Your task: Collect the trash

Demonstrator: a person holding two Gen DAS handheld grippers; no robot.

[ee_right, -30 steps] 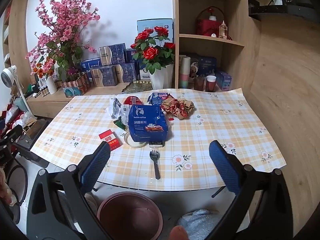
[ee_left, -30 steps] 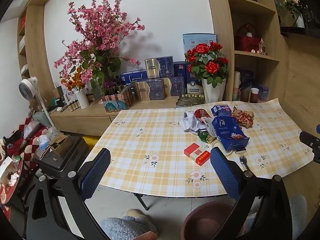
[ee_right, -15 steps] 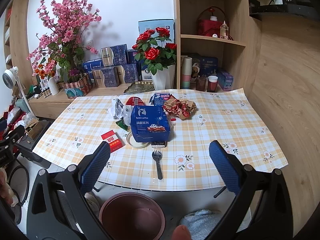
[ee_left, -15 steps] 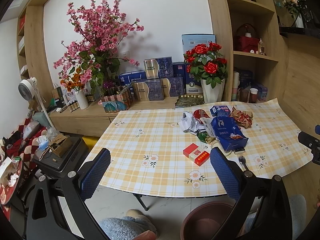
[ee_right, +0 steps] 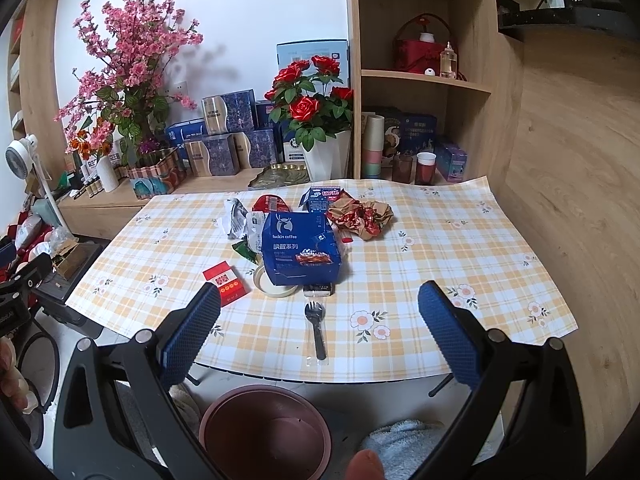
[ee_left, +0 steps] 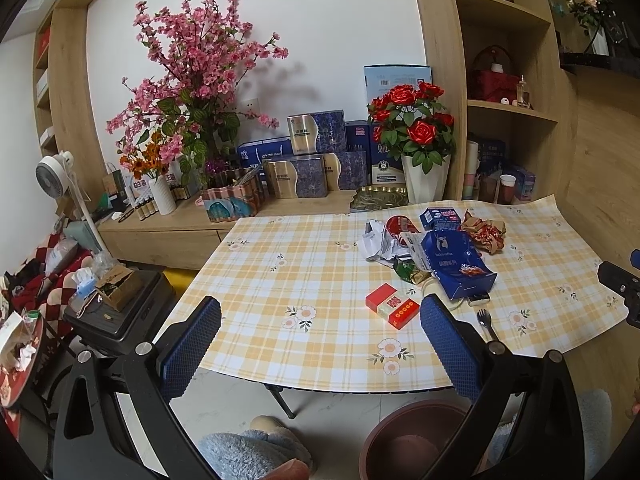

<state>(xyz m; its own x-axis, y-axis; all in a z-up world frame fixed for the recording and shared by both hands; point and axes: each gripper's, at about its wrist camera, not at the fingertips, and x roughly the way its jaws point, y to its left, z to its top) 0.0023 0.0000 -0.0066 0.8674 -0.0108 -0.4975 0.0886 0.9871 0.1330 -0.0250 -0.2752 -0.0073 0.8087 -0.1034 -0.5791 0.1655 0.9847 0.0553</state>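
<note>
Trash lies in a heap on the plaid tablecloth [ee_right: 460, 264]: a blue coffee box [ee_right: 302, 254] [ee_left: 458, 262], a red-and-white pack [ee_right: 224, 284] [ee_left: 392, 306], crumpled red-brown paper [ee_right: 360, 216] [ee_left: 484, 234], white wrappers [ee_right: 236, 220] [ee_left: 374, 240], a small blue carton [ee_right: 322, 198] and a black plastic fork [ee_right: 316, 328] [ee_left: 486, 322]. A brown bin [ee_right: 266, 432] [ee_left: 408, 440] stands on the floor below the table's near edge. My right gripper [ee_right: 320, 324] is open, held in front of the table above the bin. My left gripper [ee_left: 320, 340] is open too, off to the left of the heap.
A low wooden sideboard [ee_left: 172, 232] behind the table carries pink blossoms [ee_left: 192, 80], gift boxes [ee_right: 232, 120] and a vase of red roses [ee_right: 312, 100]. Shelves [ee_right: 424, 76] rise at the back right. A black case [ee_left: 120, 312] and a fan [ee_left: 52, 176] stand at the left.
Both grippers have crept slightly forward toward the table, so the trash looks a little nearer. Nothing on the table has moved and both grippers stay open.
</note>
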